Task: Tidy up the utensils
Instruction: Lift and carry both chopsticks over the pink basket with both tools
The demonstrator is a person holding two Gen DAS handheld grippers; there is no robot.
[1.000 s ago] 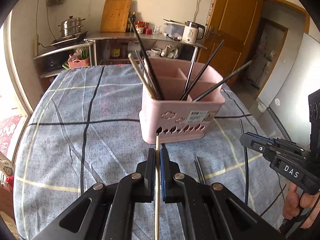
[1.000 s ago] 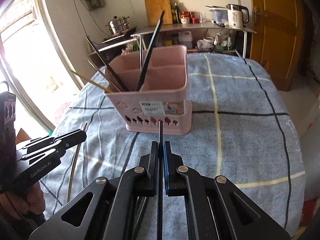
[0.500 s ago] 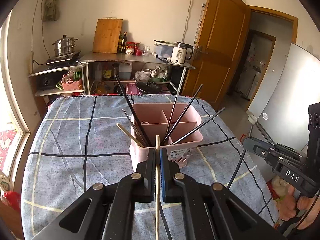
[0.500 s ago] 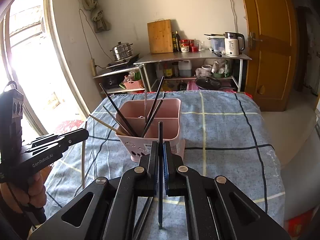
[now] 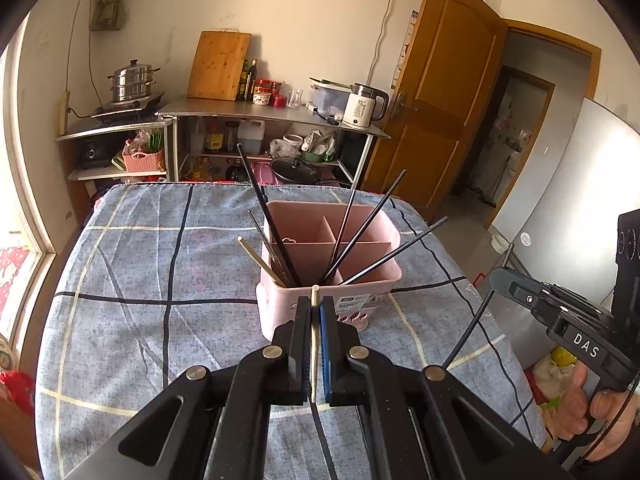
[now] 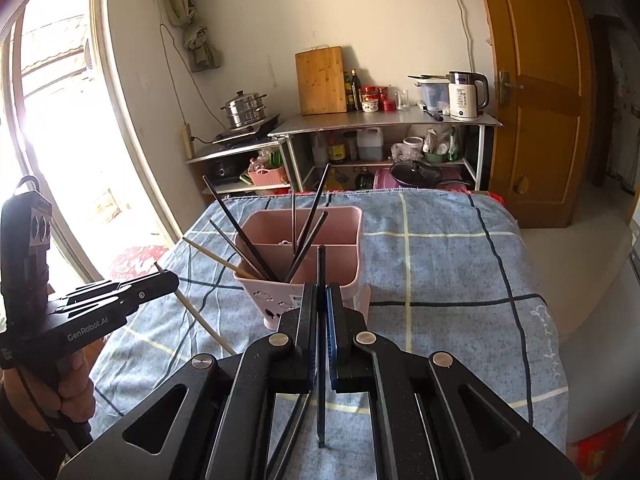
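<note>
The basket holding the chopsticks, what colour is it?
Pink; the basket shows best in the left wrist view.

Plastic, wood and woven cloth on a kitchen table

The pink matt plastic basket (image 5: 328, 276) stands on a blue checked woven tablecloth (image 5: 160, 264) with a slightly rough weave. The left gripper (image 5: 315, 312), black matt plastic with bright metal rivets, pinches a pale bare-wood chopstick (image 5: 314, 344); the right gripper (image 6: 321, 300), of the same make, grips a smooth black chopstick (image 6: 321, 320). Far back, a glossy steel steamer pot (image 5: 132, 82) and a bamboo cutting board (image 5: 218, 66).
</note>
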